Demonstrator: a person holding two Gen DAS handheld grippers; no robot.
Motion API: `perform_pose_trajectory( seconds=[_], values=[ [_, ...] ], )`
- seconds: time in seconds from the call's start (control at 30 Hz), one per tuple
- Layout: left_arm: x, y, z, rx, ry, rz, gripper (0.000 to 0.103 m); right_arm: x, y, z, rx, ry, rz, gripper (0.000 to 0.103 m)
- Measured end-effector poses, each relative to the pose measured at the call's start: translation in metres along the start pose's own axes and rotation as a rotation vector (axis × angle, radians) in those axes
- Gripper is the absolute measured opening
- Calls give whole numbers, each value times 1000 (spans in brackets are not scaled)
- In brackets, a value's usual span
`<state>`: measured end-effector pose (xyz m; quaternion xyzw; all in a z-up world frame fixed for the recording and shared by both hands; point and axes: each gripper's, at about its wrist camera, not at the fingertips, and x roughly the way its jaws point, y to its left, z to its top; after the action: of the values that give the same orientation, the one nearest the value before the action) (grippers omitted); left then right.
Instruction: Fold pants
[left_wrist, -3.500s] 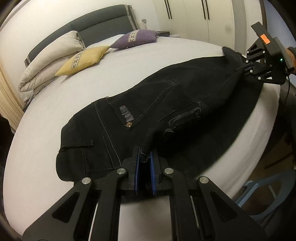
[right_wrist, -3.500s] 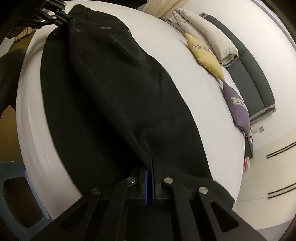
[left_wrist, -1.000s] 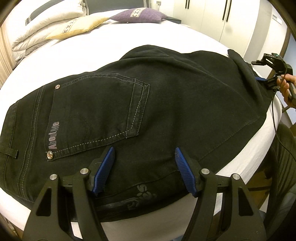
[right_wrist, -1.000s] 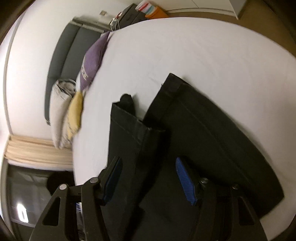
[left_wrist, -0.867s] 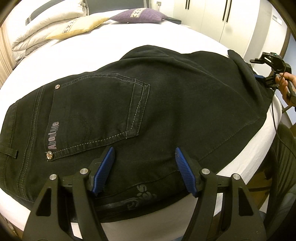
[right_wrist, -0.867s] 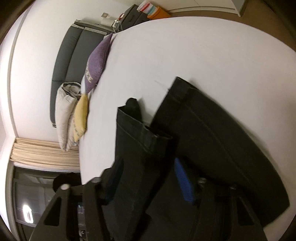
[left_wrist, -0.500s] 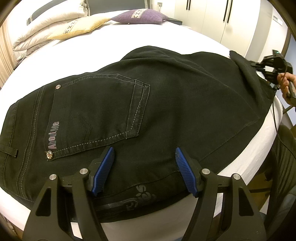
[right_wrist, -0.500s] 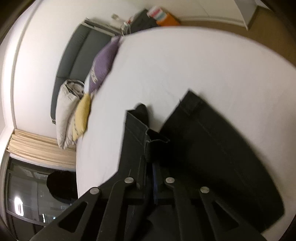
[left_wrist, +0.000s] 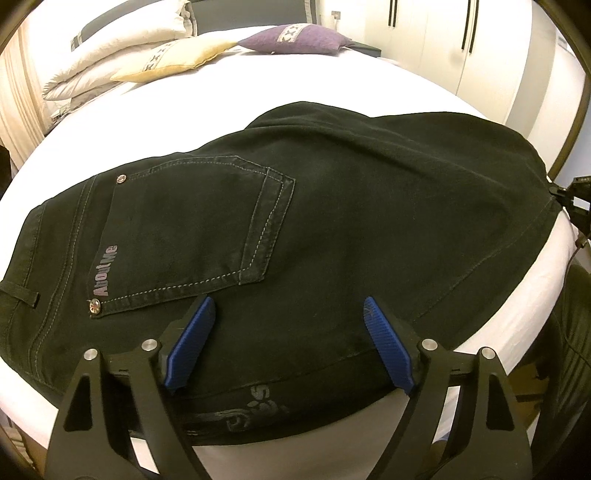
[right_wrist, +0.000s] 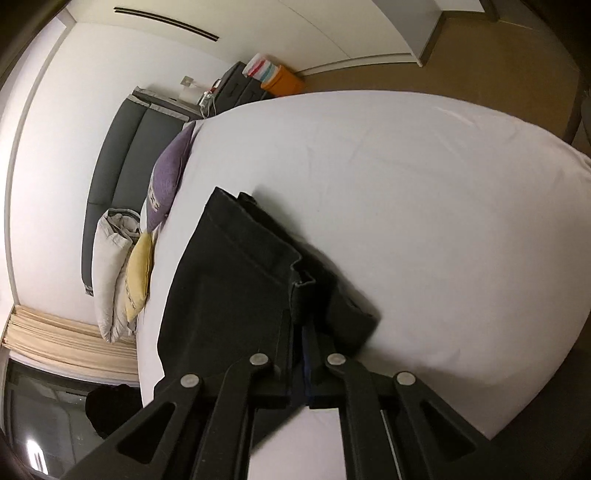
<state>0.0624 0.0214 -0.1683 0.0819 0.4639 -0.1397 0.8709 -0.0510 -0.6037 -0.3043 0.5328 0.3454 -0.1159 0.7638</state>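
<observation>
Black pants (left_wrist: 332, 206) lie folded lengthwise across the white bed (left_wrist: 258, 85), back pocket up, waistband at the left. My left gripper (left_wrist: 288, 332) is open and empty, its blue pads (left_wrist: 192, 339) just above the seat near the bed's front edge. My right gripper (right_wrist: 301, 325) is shut on the leg hems (right_wrist: 299, 291) of the pants (right_wrist: 229, 295), held just off the sheet. It also shows at the far right of the left wrist view (left_wrist: 576, 199).
Cream pillows (left_wrist: 122, 48), a yellow cushion (left_wrist: 173, 59) and a purple cushion (left_wrist: 295, 37) lie by the grey headboard (right_wrist: 118, 162). White wardrobes (left_wrist: 461, 44) stand behind. An orange box (right_wrist: 282, 83) sits on the floor beyond the bed.
My right gripper closed on the leg hems and lifted them. My left gripper stayed open over the seat, having let go of the pants earlier.
</observation>
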Motion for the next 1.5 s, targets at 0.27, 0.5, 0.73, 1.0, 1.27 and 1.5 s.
perform_pose_trajectory(
  seconds=[0.27,0.5,0.73,1.0,1.27,1.5],
  values=[
    [0,-5,1,-3,6,16,83,-24,8,1,-10,-13,6,4],
    [3,-5,2,5,13,10,85,-11,-6,-3,7,22,-20,3],
    [5,-10,7,9,30,14,86,-21,11,2,-34,-8,-31,5],
    [7,-10,7,6,29,12,86,-29,0,8,-6,19,-79,22],
    [10,-9,7,1,21,8,90,-64,60,38,-177,-114,-130,38],
    [13,-12,10,-10,23,13,95,40,174,-2,-491,323,148,38]
  ],
)
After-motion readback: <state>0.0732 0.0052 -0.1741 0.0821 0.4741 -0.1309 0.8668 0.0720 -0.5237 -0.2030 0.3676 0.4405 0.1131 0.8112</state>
